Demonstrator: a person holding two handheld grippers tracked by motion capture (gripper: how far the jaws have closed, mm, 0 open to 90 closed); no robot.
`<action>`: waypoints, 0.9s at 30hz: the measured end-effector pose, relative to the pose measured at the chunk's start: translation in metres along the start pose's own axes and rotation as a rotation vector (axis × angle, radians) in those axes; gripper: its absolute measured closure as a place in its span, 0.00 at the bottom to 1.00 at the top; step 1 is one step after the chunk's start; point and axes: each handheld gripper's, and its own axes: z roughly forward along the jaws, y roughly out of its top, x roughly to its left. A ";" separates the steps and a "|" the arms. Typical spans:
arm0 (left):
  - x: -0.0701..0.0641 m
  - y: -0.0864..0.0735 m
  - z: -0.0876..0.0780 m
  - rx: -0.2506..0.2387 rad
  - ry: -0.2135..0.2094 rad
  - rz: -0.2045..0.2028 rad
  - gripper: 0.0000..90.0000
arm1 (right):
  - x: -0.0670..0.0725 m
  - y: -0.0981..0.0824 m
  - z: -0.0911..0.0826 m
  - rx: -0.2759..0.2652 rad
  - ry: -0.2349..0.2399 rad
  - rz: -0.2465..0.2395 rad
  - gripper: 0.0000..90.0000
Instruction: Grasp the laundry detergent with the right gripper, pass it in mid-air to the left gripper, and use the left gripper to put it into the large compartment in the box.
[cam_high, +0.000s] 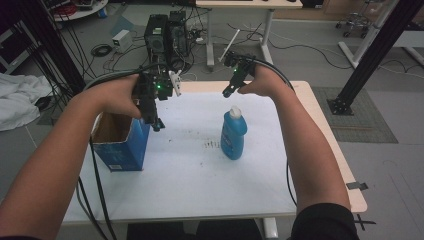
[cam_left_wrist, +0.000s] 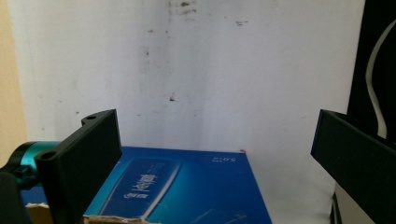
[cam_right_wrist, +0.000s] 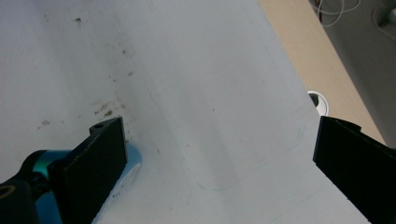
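Note:
A blue bottle (cam_high: 233, 132) with a white cap stands upright near the middle of the white-covered table (cam_high: 200, 175). An open blue cardboard box (cam_high: 122, 145) stands at the left edge. My left gripper (cam_high: 157, 125) hovers over the box's right rim, jaws wide apart and holding nothing; the box's blue side (cam_left_wrist: 187, 186) lies below them, under my left gripper (cam_left_wrist: 215, 158). My right gripper (cam_high: 228, 92) hangs open above and behind the bottle. In the right gripper view a bit of the bottle (cam_right_wrist: 134, 161) peeks out beside the left jaw, with my right gripper (cam_right_wrist: 219, 163) over bare table.
Faint brown stains (cam_high: 212, 144) mark the sheet left of the bottle. A cable hole (cam_right_wrist: 318, 101) sits in the tan table edge. Computer towers (cam_high: 167, 32) and cables stand on the floor behind; a white cloth (cam_high: 20, 100) lies at the far left.

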 end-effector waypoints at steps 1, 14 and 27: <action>-0.004 -0.001 0.000 -0.007 -0.001 0.004 0.02 | 0.001 0.000 -0.001 -0.015 -0.001 0.002 0.02; -0.030 -0.003 0.009 0.034 -0.006 -0.002 0.02 | 0.004 -0.020 -0.009 -0.069 -0.028 0.053 0.02; -0.066 0.001 0.010 0.031 0.009 0.031 0.02 | 0.008 -0.038 -0.022 -0.169 -0.087 0.169 0.02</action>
